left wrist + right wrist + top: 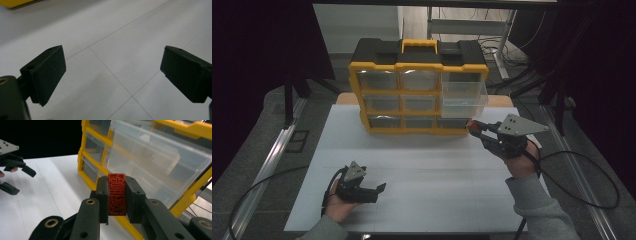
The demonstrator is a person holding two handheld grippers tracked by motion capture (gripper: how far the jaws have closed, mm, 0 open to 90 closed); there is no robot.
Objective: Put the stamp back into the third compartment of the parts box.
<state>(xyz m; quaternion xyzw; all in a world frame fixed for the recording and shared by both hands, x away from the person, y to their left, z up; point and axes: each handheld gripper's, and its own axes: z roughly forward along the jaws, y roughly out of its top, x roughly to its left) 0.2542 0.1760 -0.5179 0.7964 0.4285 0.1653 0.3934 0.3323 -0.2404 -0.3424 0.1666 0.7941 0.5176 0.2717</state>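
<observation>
Our right tongs (pixel 117 195) pinch a small red block (pixel 117 193) with bumpy lines, just beside the yellow drawer box (pixel 418 92) and its pulled-out clear drawer (pixel 463 97). Our left tongs (pixel 112 75) are spread over the white table (pixel 422 170).

Broad white surface (pixel 422 170) crossed by thin seam lines, laid over a wooden tabletop (pixel 499 100) that peeks out behind it. Right of the surface, a metal rail (pixel 597 215) and a loop of black cable (pixel 582 170) on grey floor (pixel 257 150). Left of the surface, another rail (pixel 267 165). Beyond the surface, metal table legs (pixel 504 40) and tangled cables (pixel 492 47).
</observation>
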